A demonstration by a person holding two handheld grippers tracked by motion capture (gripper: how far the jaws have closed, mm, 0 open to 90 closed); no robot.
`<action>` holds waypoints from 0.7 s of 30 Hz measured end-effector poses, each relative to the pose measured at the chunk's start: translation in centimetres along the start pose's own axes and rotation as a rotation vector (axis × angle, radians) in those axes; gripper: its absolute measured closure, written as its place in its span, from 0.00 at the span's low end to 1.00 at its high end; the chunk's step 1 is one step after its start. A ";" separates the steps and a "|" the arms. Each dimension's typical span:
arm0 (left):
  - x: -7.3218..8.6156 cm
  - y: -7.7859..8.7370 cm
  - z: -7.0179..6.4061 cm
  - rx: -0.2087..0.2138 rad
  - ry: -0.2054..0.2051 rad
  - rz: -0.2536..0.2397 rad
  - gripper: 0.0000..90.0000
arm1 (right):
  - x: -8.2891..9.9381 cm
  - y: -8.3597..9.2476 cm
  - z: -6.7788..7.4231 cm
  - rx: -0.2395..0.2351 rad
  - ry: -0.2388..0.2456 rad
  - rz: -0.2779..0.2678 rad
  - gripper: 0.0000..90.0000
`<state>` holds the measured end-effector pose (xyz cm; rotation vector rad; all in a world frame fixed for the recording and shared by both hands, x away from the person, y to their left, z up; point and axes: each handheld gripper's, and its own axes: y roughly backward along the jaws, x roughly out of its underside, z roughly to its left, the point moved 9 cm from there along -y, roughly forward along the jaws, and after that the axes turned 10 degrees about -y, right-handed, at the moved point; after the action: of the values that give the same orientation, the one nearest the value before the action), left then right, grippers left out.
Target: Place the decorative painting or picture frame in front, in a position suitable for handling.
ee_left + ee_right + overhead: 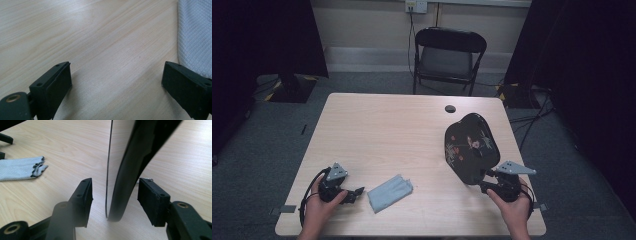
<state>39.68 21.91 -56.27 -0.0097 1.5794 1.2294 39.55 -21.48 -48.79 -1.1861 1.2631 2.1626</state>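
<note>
A glossy black tray (471, 147) with a floral pattern stands on its edge at the table's right side, tilted up. In the right gripper view its rim (127, 170) rests on the wood between my jaws. My right gripper (484, 180) (115, 187) is open around that rim, with a gap on the left and the right jaw almost against the tray's back. A folded grey cloth (390, 192) (21, 168) lies near the front edge. My left gripper (357, 192) (117, 75) is open just left of the cloth (195, 37), low over bare wood.
The light wooden table (387, 130) has a round cable hole (450, 108) near its far edge. A black folding chair (449, 52) stands behind the table. Dark curtains hang at both sides, and cables lie on the floor to the right.
</note>
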 end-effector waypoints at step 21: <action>-0.3 0.2 -0.5 0.010 -0.005 0.018 0.19 | 0.7 -0.5 -0.5 -0.004 -0.055 0.005 0.87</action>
<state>39.36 21.52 -55.97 0.0138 1.5846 1.2349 39.69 -21.69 -49.76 -1.1178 1.2405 2.1865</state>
